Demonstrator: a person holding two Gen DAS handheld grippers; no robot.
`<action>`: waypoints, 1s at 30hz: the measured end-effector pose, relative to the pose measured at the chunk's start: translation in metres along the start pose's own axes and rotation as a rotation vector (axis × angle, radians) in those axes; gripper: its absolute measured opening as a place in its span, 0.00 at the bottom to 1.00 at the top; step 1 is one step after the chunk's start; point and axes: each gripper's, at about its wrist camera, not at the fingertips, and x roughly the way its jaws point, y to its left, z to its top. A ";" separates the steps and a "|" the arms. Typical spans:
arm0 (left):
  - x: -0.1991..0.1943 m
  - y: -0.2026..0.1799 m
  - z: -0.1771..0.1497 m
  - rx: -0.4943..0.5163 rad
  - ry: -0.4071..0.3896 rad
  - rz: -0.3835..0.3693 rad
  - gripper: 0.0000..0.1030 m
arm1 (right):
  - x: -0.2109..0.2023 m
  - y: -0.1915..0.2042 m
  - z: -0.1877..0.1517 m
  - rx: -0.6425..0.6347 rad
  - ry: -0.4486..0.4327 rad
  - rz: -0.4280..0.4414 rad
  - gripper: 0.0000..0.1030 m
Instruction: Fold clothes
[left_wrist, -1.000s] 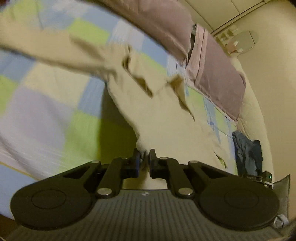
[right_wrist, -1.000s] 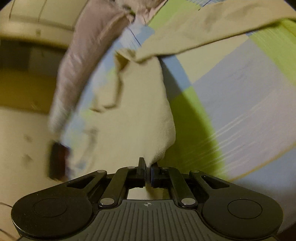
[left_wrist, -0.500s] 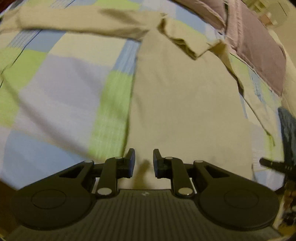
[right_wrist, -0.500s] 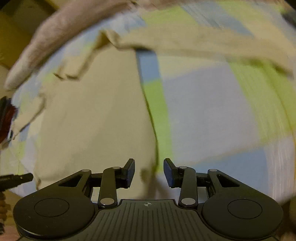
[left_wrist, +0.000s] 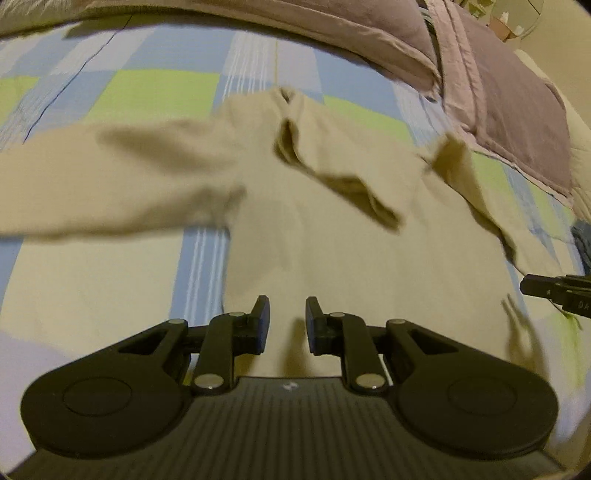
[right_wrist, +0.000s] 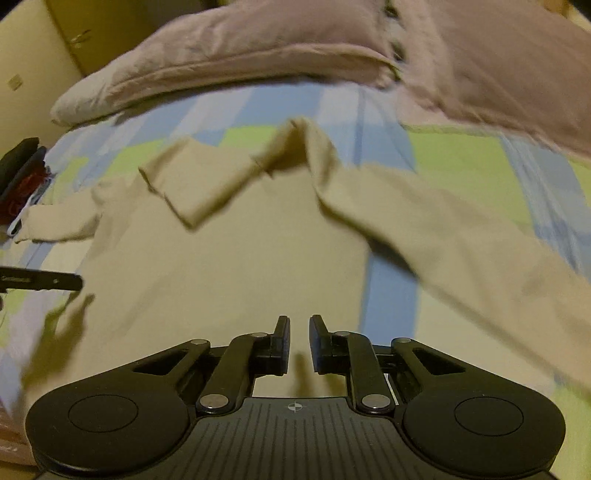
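Nearest you, the left gripper (left_wrist: 287, 319) and right gripper (right_wrist: 299, 343) hang with fingers released, empty, just above the hem of the beige shirt (left_wrist: 332, 258). The shirt lies flat on the checked bed (left_wrist: 159, 88), its long axis running straight away from both grippers toward the collar (right_wrist: 295, 147) and the pillows (right_wrist: 240, 62). A second ago both fingers were clenched on the hem, lifting it; since then they have let go.

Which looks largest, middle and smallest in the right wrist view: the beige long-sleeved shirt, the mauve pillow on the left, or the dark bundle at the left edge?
1. Beige long-sleeved shirt
2. Mauve pillow, though being farther off may shrink it
3. Dark bundle, partly cut off
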 end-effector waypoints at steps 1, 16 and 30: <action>0.009 0.002 0.008 0.000 -0.001 0.003 0.15 | 0.010 0.002 0.009 -0.011 -0.001 0.005 0.16; 0.112 -0.015 0.161 0.140 -0.104 -0.087 0.16 | 0.168 0.000 0.161 -0.125 -0.056 0.064 0.16; 0.062 -0.005 0.135 -0.109 -0.131 -0.135 0.17 | 0.058 -0.102 0.083 0.439 -0.116 -0.022 0.18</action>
